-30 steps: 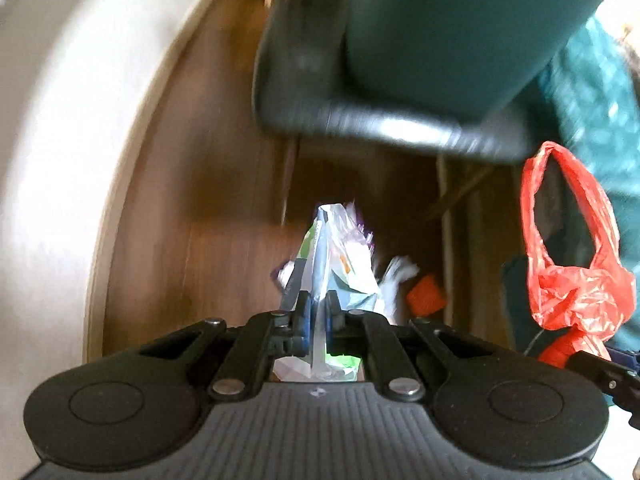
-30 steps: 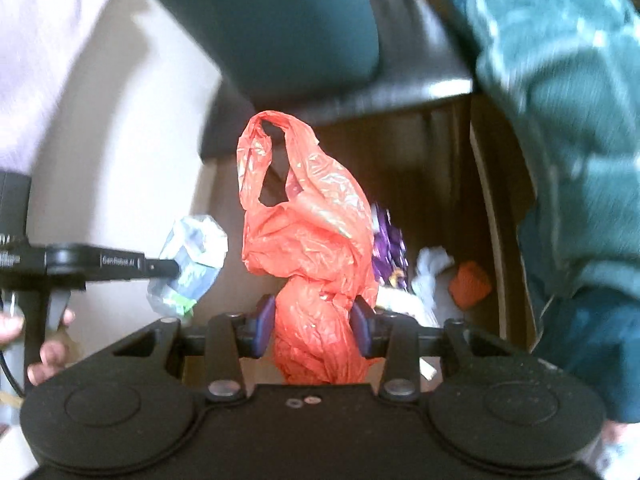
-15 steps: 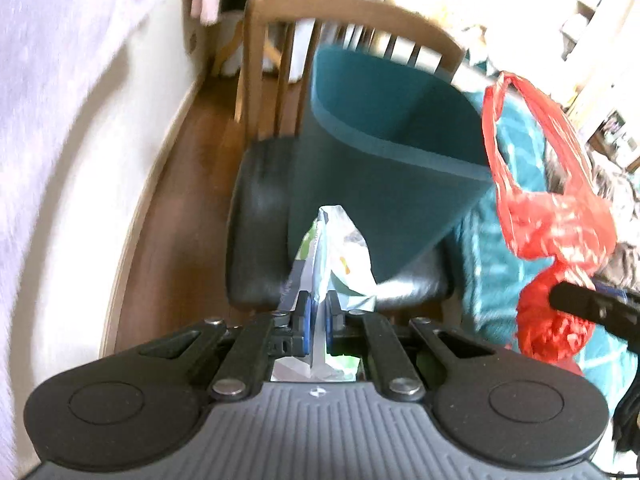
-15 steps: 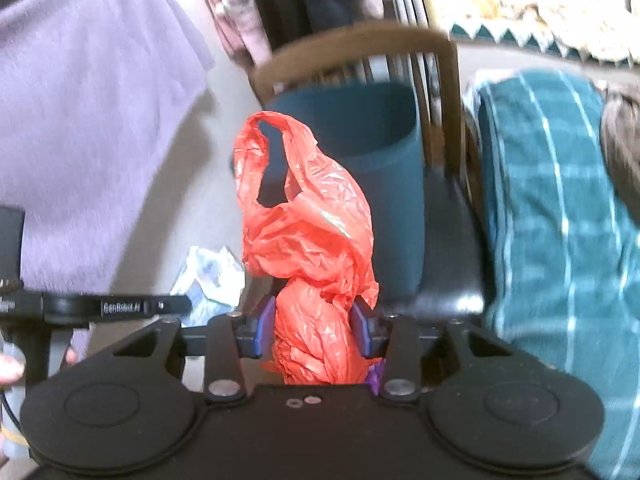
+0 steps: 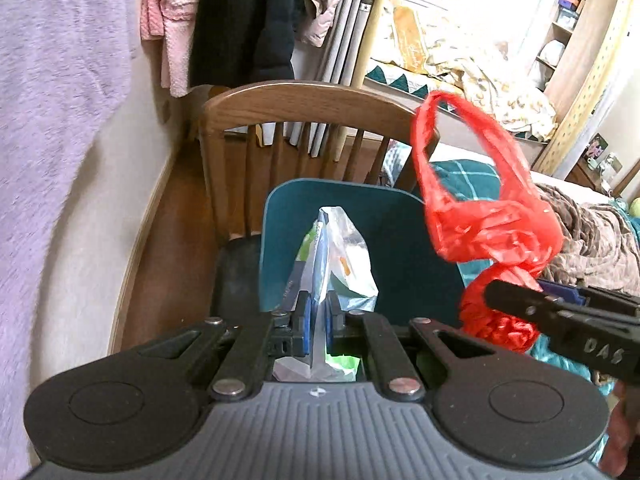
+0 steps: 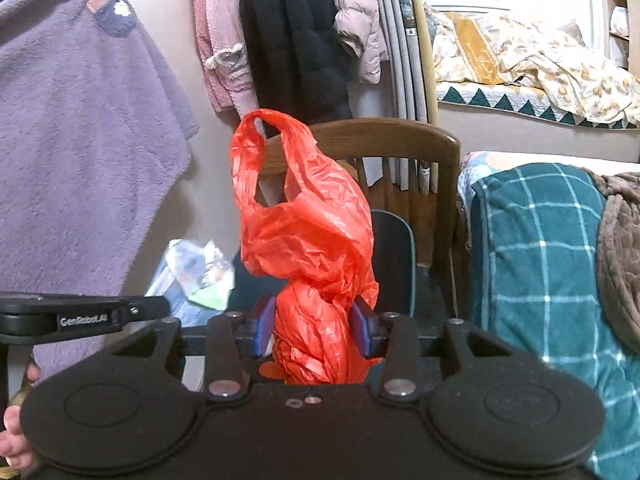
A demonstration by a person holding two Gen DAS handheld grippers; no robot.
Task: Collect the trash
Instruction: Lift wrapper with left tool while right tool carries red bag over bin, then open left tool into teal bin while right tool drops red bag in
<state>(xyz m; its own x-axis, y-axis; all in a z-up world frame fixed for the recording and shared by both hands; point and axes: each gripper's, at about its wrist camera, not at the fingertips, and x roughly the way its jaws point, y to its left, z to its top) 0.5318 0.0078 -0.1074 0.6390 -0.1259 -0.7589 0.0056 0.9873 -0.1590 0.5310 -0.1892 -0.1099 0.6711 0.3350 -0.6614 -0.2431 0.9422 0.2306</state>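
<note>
Both grippers have risen since the earlier frames: the wood floor and the scraps lying under the chair are gone from view, and the open mouth of the teal bin [image 5: 404, 236] now sits below and ahead of the fingers.

The left gripper [image 5: 316, 320] is clamped fully shut on a flattened silvery snack wrapper [image 5: 340, 256] with green and orange print; the wrapper stands upright between the blue pads, directly in front of the bin opening. Print on the wrapper is too small to read.

The right gripper [image 6: 316, 326] grips a crumpled orange-red plastic bag [image 6: 308, 240] at its twisted neck, pads pressing it from both sides, handles looped upward. In the left view this bag hangs just right of the bin's rim.

Both grippers point downward at a slant, side by side; each shows as a black bar at the edge of the other's view. The left one carries the lettering "GenRobot.AI" in the right view; the right one shows "DAS" in the left view. Fingers of a hand [image 6: 16, 436] are visible at the lower left edge of the right view.

The bin stands on the dark seat of a wooden spindle-back chair [image 5: 304, 100]. A purple fleece garment [image 6: 80, 140] hangs on the wall to the left, pink and black coats behind. A teal checked blanket [image 6: 536, 240] lies to the right of the chair
</note>
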